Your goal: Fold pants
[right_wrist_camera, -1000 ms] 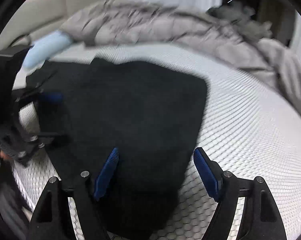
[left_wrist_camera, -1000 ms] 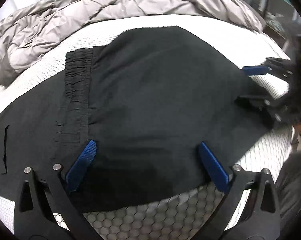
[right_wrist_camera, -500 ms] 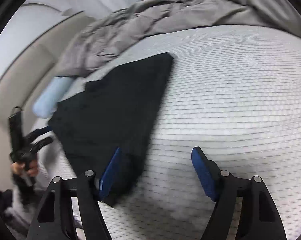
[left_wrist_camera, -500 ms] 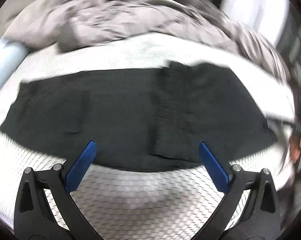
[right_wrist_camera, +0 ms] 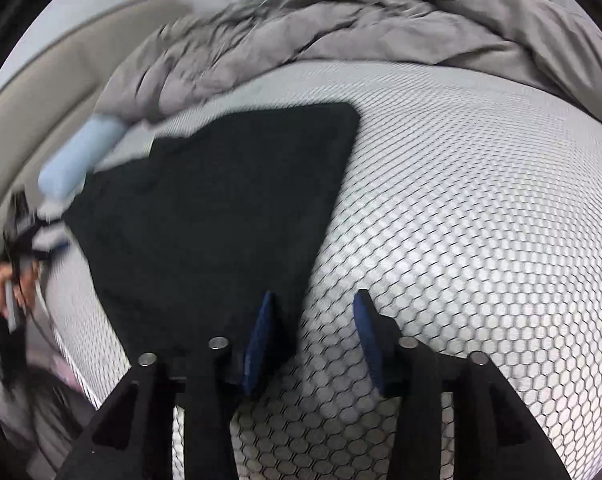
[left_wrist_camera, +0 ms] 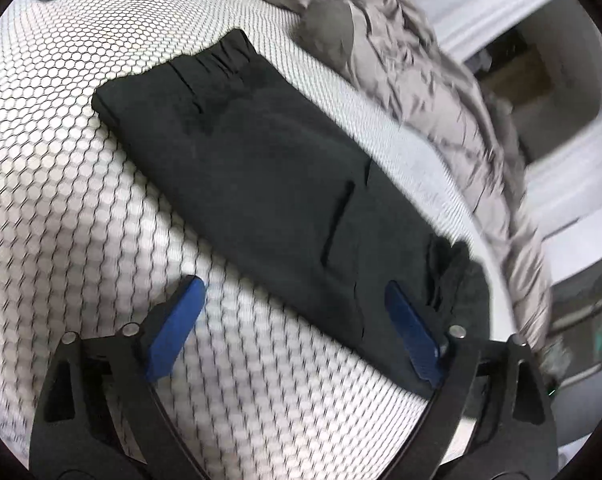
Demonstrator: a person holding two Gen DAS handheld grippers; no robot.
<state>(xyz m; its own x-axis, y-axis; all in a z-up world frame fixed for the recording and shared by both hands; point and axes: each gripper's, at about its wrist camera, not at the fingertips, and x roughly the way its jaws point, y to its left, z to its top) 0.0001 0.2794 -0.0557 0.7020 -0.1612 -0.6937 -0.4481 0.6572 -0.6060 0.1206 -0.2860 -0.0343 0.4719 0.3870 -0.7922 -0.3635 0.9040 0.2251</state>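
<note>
While both jaws close empty, pants (left_wrist_camera: 261, 184) lie ahead of left gripper (left_wrist_camera: 293, 320); beside right gripper (right_wrist_camera: 313, 336).

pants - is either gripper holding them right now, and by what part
Neither. The left gripper and right gripper are closing above the pants, pads not pressing cloth.

No readable text, labels, brands, numbers or signs in either view; everything that shows is plain and unmarked, and the blurred background is too smeared to make out any lettering.
</note>
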